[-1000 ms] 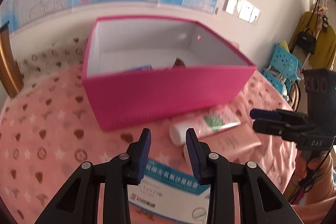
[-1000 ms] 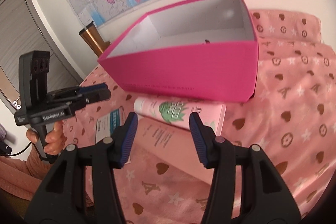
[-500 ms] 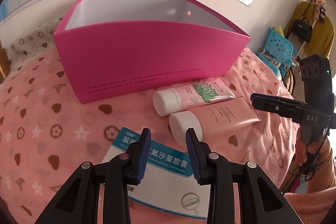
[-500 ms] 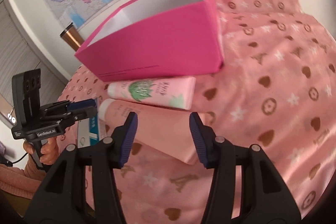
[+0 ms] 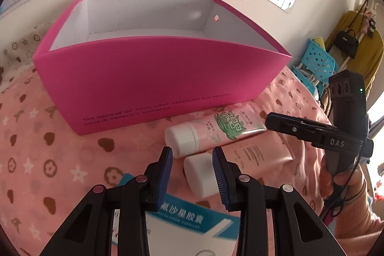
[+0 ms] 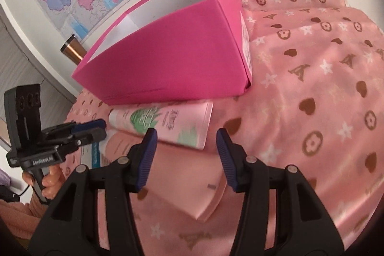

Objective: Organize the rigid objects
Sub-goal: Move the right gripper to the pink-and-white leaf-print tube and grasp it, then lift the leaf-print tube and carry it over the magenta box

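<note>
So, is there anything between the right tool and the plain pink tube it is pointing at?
Nothing visible. The right tool stands open over the flat end of the plain pink tube, with no object between them. The aloe tube lies just behind, beside the pink box.

Two hand-held tools angle downward. The left tool (image 5: 192,168) has its blue pads a narrow gap apart, gripping nothing. The right tool (image 6: 186,155) stands wider, also empty. A hand (image 6: 49,180) in a pink sleeve grips the left tool's handle.
</note>
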{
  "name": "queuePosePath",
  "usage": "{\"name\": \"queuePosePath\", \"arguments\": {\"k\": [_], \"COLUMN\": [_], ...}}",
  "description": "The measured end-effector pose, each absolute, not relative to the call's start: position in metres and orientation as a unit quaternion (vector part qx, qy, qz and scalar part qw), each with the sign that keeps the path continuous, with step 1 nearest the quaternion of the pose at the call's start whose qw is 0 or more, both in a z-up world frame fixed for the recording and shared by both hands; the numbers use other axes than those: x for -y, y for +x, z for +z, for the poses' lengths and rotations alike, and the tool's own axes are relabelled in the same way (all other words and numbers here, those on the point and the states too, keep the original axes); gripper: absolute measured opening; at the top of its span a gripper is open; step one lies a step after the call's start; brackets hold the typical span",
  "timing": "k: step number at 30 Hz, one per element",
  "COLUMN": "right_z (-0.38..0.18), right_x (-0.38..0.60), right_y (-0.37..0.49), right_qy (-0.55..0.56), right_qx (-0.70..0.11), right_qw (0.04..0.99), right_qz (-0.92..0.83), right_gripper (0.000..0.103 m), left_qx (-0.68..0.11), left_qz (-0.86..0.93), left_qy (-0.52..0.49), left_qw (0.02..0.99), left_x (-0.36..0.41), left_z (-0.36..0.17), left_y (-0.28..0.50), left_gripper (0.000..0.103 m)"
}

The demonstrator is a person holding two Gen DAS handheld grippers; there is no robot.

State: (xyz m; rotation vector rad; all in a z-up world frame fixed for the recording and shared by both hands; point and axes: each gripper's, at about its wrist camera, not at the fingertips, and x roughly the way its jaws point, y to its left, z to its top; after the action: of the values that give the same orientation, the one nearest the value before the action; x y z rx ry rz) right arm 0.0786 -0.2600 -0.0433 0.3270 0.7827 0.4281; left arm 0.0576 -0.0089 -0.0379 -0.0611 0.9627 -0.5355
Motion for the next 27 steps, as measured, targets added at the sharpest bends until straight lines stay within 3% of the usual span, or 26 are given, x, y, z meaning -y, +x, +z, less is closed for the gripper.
{"name": "queuePosePath", "arguments": {"k": [27], "right_z": [-0.035], "right_x": [0.250], "right_y": [0.079], "right_qy": [0.164], "right_qx": [-0.365], "right_qw": [0.888], "right_qz": [0.225], "right_gripper": [0.054], "left_qx": [-0.444], "left_qz": [-0.262], "left_qy": [-0.024], "left_qw": [0.857], "left_x": [0.020], "left_z": [-0.026], "left_y": [0.055], "left_gripper": [0.041]}}
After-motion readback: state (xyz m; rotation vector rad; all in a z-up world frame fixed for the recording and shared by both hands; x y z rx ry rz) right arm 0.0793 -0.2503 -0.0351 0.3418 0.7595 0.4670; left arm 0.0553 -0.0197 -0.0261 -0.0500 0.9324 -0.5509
